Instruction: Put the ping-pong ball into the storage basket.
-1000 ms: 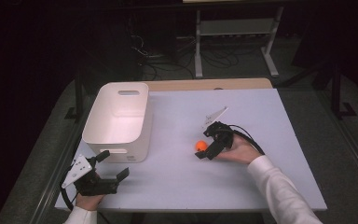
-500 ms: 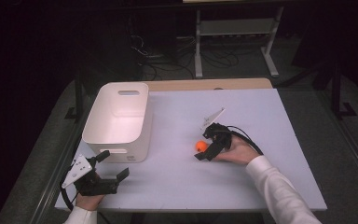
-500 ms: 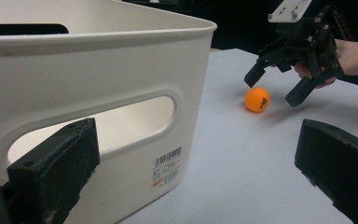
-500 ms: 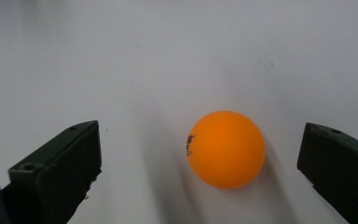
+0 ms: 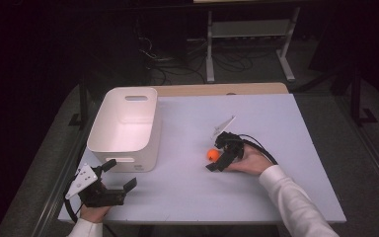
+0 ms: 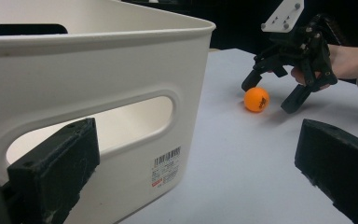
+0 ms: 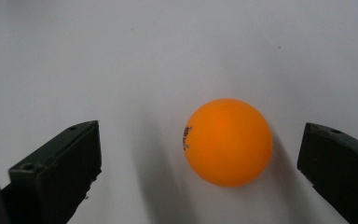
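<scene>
A small orange ball (image 5: 212, 154) rests on the white table (image 5: 276, 118), right of centre. My right gripper (image 5: 215, 156) stands open around it, one jaw on each side, not touching. In the right gripper view the ball (image 7: 227, 141) lies between the jaws, nearer the right one, with my right gripper (image 7: 198, 173) open wide. My left gripper (image 5: 121, 174) is open and holds nothing near the front left corner, just in front of the white bin (image 5: 123, 123). In the left gripper view, my left gripper (image 6: 196, 179) faces the bin's handle wall (image 6: 98, 60), and farther off are the ball (image 6: 256, 99) and the right gripper (image 6: 270, 95).
The bin is open at the top and looks empty from above. A wooden strip (image 5: 217, 89) runs along the table's far edge. Beyond it, a metal rack (image 5: 246, 39) and cables stand in the dark. Bare tabletop lies between the bin and the ball.
</scene>
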`<state>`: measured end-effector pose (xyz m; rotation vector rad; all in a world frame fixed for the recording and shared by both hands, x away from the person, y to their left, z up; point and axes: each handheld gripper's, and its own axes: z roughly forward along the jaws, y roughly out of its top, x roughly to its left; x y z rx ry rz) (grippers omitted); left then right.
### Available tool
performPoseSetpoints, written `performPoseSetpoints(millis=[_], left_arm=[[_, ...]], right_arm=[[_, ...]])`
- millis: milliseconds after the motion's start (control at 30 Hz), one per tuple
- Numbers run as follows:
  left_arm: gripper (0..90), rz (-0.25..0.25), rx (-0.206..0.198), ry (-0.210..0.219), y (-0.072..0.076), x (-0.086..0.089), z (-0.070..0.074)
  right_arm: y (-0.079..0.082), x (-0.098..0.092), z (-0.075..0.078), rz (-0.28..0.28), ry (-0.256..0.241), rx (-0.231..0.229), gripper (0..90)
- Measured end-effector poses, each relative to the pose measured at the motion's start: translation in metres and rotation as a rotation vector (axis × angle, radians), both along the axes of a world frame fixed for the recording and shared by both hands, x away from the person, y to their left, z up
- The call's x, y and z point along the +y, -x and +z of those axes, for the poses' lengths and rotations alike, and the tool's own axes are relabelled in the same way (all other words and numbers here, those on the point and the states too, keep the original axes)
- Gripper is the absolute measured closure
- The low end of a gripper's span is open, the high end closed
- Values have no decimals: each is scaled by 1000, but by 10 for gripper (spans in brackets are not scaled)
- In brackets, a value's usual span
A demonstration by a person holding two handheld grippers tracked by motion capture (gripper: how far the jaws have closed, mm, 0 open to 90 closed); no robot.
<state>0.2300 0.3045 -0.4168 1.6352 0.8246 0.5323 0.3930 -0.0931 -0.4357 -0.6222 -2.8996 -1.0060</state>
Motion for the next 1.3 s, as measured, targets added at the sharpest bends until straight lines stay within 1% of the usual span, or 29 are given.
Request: performPoseSetpoints(millis=[67,233,267,367,433,467,600,667,733,833,1167,1300], left_arm=[[0,0,0,1,0,0,0],[0,1,2,4,0,0,0],[0,1,2,3,0,0,0],[0,2,4,4,0,-1,0],[0,2,5,3,0,-1,0],[0,2,6,3,0,-1,0],[0,1,7,3,0,-1,0],[0,2,9,4,0,-1,0],[0,1,8,4,0,-1,0],[0,1,8,3,0,-1,0],[0,1,8,3,0,-1,0],[0,1,8,2,0,-1,0]], right_arm=[[0,0,0,-3,0,7,0],[-1,1,-2,-12,5,9,7],[-1,1,-2,-9,4,12,42],[-1,0,-2,-15,4,12,83],[-2,0,-2,-13,3,7,126],[-2,-1,-2,-17,4,5,131],[-3,-1,-3,-24,18,-7,191],[-4,-2,-4,-28,27,-5,220],[-4,-3,-4,-31,23,-11,237],[-5,-3,-3,-36,10,-4,286],[-3,-5,0,-36,6,-31,432],[-3,-6,1,-36,0,-30,480]])
